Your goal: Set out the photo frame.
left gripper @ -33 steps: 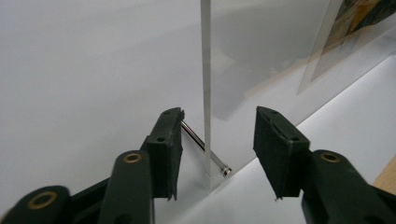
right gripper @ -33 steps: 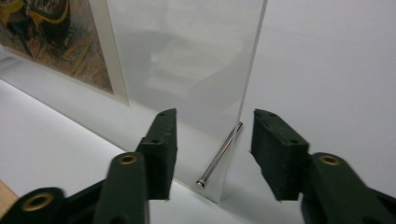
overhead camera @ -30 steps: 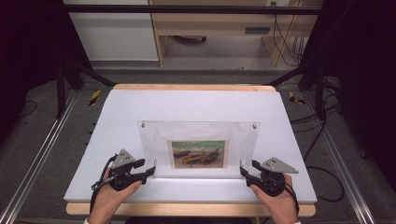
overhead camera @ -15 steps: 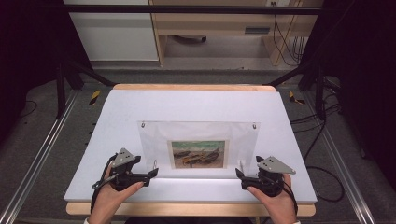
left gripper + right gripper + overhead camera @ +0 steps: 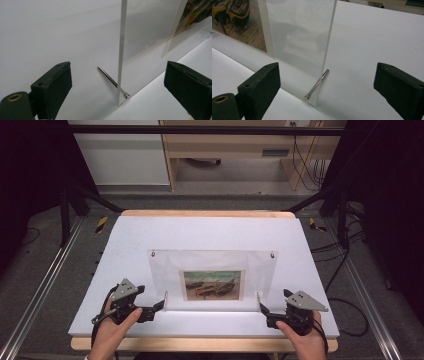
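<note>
At the near tabletop (image 5: 210, 325) edge, both hand-held grippers, left (image 5: 161, 304) and right (image 5: 263, 309), have just been opening, jaws wide around the upright acrylic frame (image 5: 212, 265) ends without touching. Withdraw outward evenly, avoiding its support pins (image 5: 110, 80).

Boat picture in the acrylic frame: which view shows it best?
High view: the boat picture shows whole and front-on inside the clear frame. The left gripper view catches just a corner of it at a steep slant; the right gripper view shows a cropped part at its top left.
</note>
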A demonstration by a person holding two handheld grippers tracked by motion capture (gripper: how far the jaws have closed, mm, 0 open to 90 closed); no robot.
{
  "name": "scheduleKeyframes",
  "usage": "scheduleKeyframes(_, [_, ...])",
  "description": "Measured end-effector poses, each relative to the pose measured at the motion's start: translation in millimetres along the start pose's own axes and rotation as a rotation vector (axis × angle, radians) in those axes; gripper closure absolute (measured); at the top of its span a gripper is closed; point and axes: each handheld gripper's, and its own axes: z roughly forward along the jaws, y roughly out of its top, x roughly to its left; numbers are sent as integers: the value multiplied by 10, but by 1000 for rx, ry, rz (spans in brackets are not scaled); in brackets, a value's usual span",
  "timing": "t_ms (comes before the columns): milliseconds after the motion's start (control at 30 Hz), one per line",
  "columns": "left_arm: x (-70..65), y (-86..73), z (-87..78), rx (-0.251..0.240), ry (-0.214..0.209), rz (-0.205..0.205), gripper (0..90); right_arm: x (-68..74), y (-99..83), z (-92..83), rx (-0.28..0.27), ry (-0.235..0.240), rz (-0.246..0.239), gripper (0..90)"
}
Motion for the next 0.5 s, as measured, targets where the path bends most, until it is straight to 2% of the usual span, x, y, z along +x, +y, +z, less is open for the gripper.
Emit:
scheduleKeyframes(200, [65,-19,-65,-3,16,10,73,-89,-54,-94,4,-31,26,82])
scheduleKeyframes(300, [101,-28,-102,0,26,32,73,-147,-81,-151,-1,-56,45,93])
scheduleKeyframes(500, [185,-61,-155,18,84,54,77,-266,-136,-230,-1,-115,79,122])
